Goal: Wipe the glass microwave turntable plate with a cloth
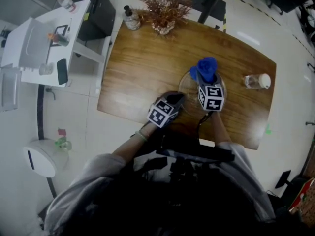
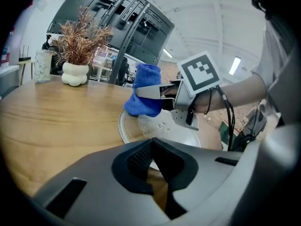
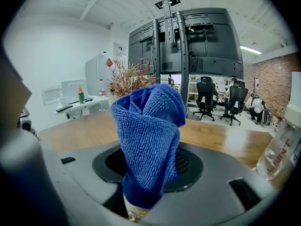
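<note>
The round glass turntable plate [image 1: 189,84] lies on the wooden table [image 1: 142,68], right of centre. My right gripper [image 1: 207,78] is over it, shut on a bunched blue cloth [image 1: 205,68] that sticks up from its jaws. In the left gripper view the blue cloth [image 2: 142,106] touches the glass plate [image 2: 162,127] at its far side, held by the right gripper [image 2: 151,92]. The cloth [image 3: 148,140] fills the right gripper view. My left gripper [image 1: 180,99] is shut on the plate's near-left rim; the rim [image 2: 151,163] runs in between its jaws.
A clear plastic bottle [image 1: 256,81] lies on the table to the right of the plate. A dried plant in a white vase [image 1: 163,12] and a pump bottle [image 1: 131,19] stand at the far edge. A white side table [image 1: 44,39] stands beyond the left edge.
</note>
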